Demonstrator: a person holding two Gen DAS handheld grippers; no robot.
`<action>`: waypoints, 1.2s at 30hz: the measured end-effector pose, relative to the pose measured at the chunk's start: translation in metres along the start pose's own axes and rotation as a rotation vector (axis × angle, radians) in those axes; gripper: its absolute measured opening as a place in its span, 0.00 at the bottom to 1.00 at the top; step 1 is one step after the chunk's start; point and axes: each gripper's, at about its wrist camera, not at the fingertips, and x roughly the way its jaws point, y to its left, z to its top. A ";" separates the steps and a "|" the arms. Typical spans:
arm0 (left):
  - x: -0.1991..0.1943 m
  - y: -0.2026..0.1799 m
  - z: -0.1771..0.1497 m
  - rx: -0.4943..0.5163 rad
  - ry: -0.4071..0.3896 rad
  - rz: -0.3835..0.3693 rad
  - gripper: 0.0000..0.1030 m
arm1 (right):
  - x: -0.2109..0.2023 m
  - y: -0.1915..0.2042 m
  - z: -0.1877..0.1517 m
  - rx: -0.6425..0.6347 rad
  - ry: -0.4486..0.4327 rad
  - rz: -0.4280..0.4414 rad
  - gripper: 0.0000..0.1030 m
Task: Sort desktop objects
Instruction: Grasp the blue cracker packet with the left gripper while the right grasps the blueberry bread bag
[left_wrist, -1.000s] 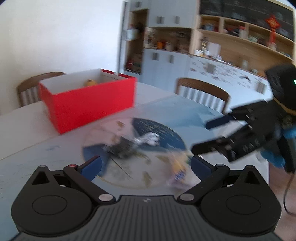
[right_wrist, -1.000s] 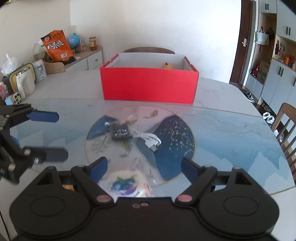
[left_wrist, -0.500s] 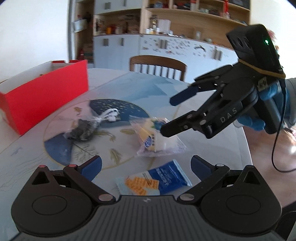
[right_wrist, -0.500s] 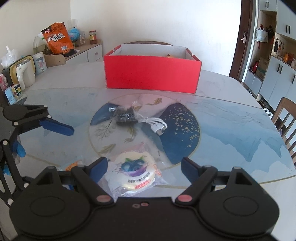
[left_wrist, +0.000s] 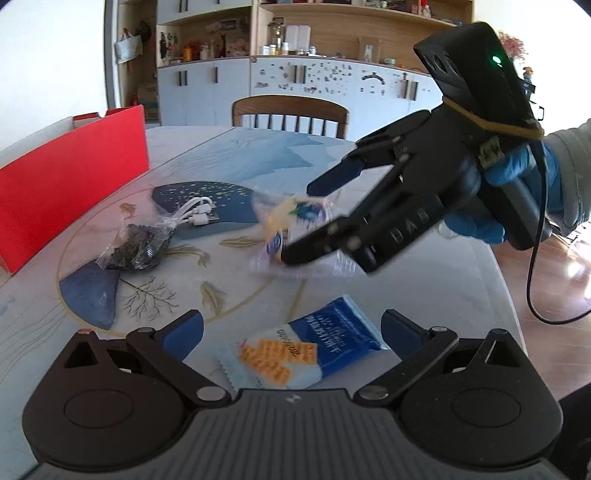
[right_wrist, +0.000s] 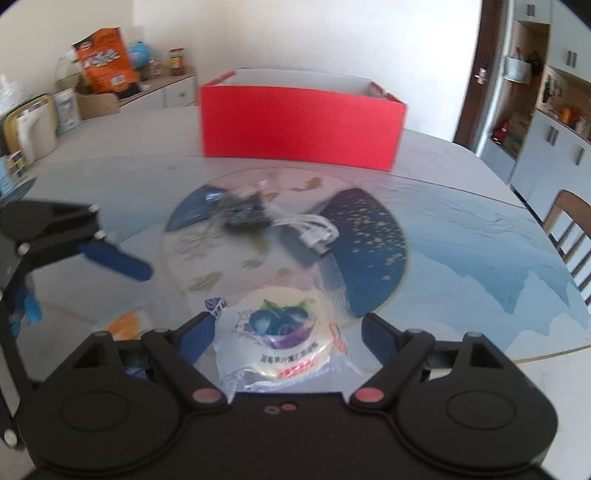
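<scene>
Behind the pastry packet (right_wrist: 284, 332), between the gaping right hand-held gripper (right_wrist: 286, 332) fingers, sit a cable (right_wrist: 317, 230) (white) and red box (right_wrist: 299, 123).

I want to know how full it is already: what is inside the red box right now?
Only the white inner walls near the rim of the red box show. Its red front wall hides the floor, so whatever lies inside cannot be seen from either view.

The black two-finger left gripper with blue pads (left_wrist: 291, 328) fills the bottom of the left wrist view, its jaws spread wide. The matching black right gripper (left_wrist: 314, 221) reaches in from the right of that frame, jaws parted, gripped by a blue-gloved hand (left_wrist: 517, 195).
</scene>
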 end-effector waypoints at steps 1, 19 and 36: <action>0.001 0.000 -0.001 -0.003 -0.002 -0.001 1.00 | 0.002 -0.003 0.001 0.002 -0.001 -0.013 0.85; 0.006 -0.016 -0.012 0.008 0.026 0.083 0.98 | -0.003 -0.033 0.006 0.057 -0.006 -0.063 0.85; 0.034 -0.032 0.015 -0.163 0.066 0.277 0.92 | 0.017 -0.032 0.007 0.047 0.002 -0.029 0.92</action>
